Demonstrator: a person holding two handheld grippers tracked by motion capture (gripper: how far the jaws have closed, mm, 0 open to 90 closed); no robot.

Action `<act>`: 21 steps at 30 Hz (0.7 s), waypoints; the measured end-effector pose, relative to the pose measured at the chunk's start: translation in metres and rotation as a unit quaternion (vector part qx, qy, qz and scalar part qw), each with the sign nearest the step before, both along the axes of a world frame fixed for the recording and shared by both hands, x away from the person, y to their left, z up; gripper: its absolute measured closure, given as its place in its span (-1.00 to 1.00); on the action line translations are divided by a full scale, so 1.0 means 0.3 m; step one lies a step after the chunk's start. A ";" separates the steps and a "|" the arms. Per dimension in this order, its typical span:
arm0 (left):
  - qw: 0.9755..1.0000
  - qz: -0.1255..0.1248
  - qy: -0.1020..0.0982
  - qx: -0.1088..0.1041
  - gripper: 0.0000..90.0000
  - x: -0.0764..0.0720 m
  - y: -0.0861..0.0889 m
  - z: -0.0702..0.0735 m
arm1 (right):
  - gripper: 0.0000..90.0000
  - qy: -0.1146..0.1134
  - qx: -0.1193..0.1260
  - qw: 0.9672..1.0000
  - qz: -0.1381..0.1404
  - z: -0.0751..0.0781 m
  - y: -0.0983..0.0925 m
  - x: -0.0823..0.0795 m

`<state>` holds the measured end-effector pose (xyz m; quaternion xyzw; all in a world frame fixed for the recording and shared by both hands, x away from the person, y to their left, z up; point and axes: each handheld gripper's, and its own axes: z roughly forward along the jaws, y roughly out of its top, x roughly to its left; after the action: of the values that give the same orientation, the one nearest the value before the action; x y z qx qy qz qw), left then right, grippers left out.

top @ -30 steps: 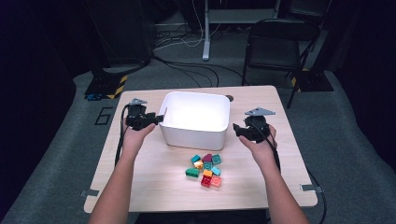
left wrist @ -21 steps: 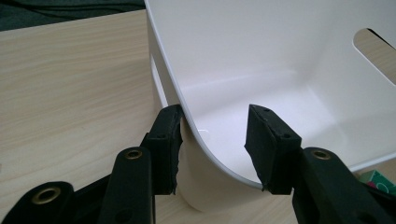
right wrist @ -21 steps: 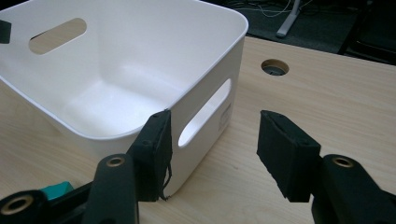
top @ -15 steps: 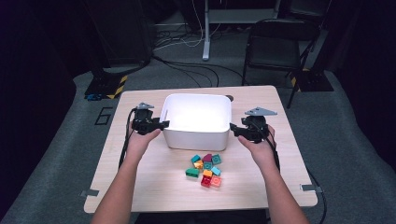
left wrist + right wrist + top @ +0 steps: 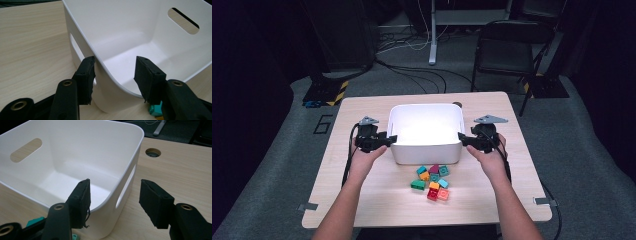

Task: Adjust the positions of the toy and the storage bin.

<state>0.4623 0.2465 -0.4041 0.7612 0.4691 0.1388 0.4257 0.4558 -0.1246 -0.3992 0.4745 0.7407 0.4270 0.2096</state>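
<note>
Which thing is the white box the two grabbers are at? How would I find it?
Look at the wooden table. The white bin stands in its middle, between both hands, behind the little colourful blocks. It is the one big white thing, empty, with slot handles.

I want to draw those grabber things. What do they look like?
Each gripper, left and right, is black with two chunky jaws ending in flat black pads. Brass-ringed screw holes dot the jaws. A grey three-cornered plate sits on top, and a black cable trails back. The arms are bare, no sleeves.
</note>
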 end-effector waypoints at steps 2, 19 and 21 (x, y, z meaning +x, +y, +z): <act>1.000 -0.003 0.000 0.006 0.09 -0.010 -0.009 0.003 | -0.08 0.001 -0.002 1.000 0.003 -0.004 0.006 0.002; 1.000 -0.025 -0.015 -0.004 0.06 -0.027 0.004 -0.001 | 0.02 -0.010 -0.021 1.000 0.007 0.002 0.022 -0.014; 0.999 -0.027 -0.024 0.001 0.09 -0.028 0.014 0.003 | 0.05 -0.013 -0.027 1.000 0.003 0.006 0.012 -0.017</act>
<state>0.4539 0.2508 -0.4031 0.7704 0.4378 0.1458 0.4400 0.4507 -0.1210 -0.3973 0.4614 0.7504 0.4135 0.2304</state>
